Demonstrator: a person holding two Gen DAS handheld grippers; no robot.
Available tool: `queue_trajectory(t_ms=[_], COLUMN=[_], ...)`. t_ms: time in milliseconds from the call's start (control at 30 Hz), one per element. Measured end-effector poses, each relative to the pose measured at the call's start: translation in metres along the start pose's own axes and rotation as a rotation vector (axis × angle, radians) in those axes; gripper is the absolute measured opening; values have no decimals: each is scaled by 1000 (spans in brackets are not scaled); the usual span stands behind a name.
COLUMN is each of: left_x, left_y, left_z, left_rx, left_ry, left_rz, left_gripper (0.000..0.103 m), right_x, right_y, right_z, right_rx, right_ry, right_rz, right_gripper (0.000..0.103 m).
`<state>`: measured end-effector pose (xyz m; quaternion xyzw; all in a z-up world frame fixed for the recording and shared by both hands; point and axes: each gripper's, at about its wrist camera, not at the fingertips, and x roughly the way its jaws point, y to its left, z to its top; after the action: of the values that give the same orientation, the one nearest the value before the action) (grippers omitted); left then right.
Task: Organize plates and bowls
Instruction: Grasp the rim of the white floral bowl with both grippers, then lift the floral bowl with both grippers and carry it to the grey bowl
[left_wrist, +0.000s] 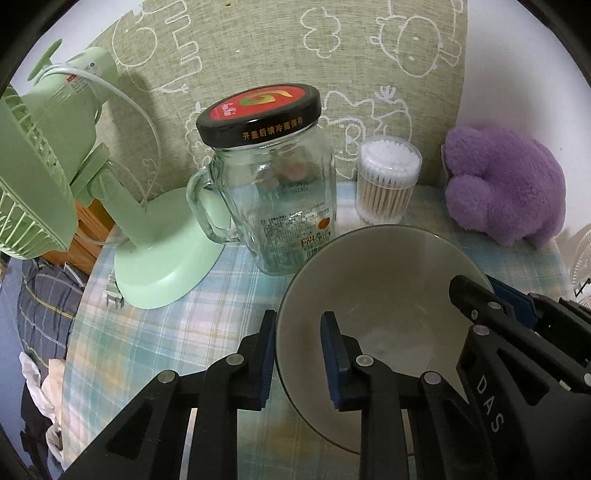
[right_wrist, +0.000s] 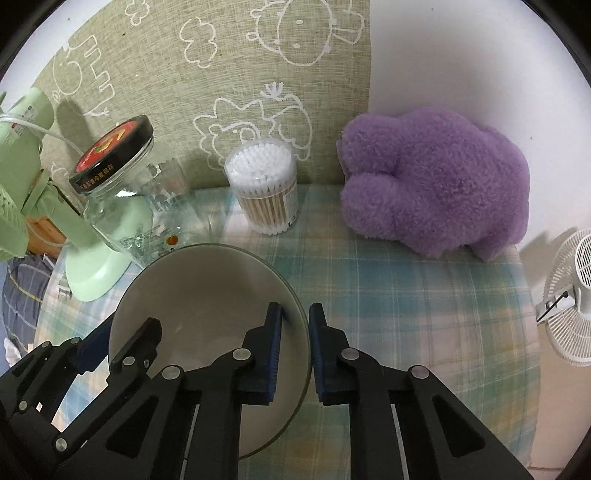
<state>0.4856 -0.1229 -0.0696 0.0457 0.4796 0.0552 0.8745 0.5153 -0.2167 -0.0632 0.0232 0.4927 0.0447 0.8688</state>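
Where the plaid-covered surface (right_wrist: 406, 295) meets a green cushion (right_wrist: 207, 74) printed with white cartoon outlines, one pale bowl (left_wrist: 388, 288) stands upright at the near side, empty, its dark rim gripped from two sides. Left tongs (left_wrist: 299, 354): clamped on the bowl's left rim, one blue-padded finger outside the wall and one inside. Right tongs (right_wrist: 295, 350): clamped on the bowl's right rim in the same manner, one pad inside, one outside; these appear in the left wrist view at the bowl's far right edge. Behind the bowl, just beside it: a clear glass jar (left_wrist: 280, 206) with handle, black-and-red lid and a printed label, upright. To the jar's left: a light green desk fan (left_wrist: 74, 177) on a round base, white cord looped around it. To the jar's right, against the cushion: a clear round tub of cotton swabs (right_wrist: 264, 192), upright. Further right, well apart from the bowl: a purple plush toy (right_wrist: 436, 184) resting against the white wall. At the far right edge, off the surface: a white fan (right_wrist: 569, 299), partly out of frame.
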Motion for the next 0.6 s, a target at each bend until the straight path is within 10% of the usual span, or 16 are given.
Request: queue_trajectory(t_ms=[600], left_x=[-71], left_y=[8], left_z=[-23], left_rx=[9], left_ry=[-30], left_rz=[-26], left_gripper=[21], right_x=[-66], right_y=[3], right_z=[-21], right_rx=[-10], right_ry=[-30], right_rz=[-21], right_gripper=[18])
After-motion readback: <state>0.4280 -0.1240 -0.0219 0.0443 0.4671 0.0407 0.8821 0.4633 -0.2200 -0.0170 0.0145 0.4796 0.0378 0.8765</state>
